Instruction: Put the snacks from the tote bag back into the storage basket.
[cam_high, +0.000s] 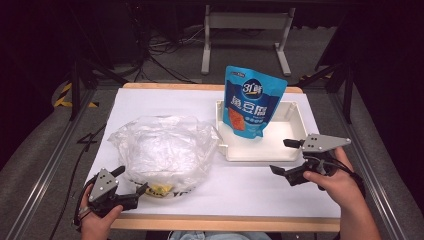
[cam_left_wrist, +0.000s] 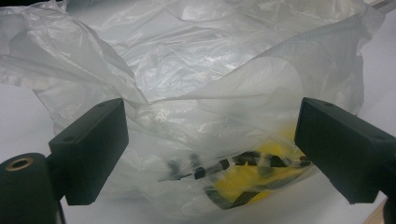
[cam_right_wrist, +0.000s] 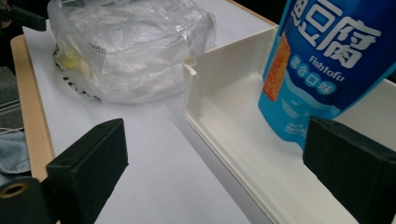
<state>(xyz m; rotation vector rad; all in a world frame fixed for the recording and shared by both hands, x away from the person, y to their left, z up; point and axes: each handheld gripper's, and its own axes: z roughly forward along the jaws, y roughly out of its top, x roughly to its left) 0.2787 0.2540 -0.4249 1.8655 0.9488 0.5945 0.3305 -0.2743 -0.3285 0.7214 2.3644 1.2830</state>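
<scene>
- In the high view, the left gripper (cam_high: 134, 181) is sitting at the lower left of the frame, with its jaws standing apart and pointing at the near edge of the clear plastic bag (cam_high: 162, 150).
- The plastic bag is lying crumpled at left of centre on the white table (cam_high: 240, 192), with a yellow and black print showing through its lower edge.
- In the left gripper view, the bag is spreading across the frame between and beyond the two black jaws, which are not pressing on it.
- The right gripper (cam_high: 285, 157) is hovering at the lower right of the high view, jaws wide apart and holding nothing, just beside the near rim of the white tray (cam_high: 295, 111).
- The blue snack pouch (cam_high: 253, 102) is standing upright inside the tray, above centre of the frame.
- In the right gripper view, the pouch is filling the upper right, and the tray wall is running diagonally between the jaws.
</scene>
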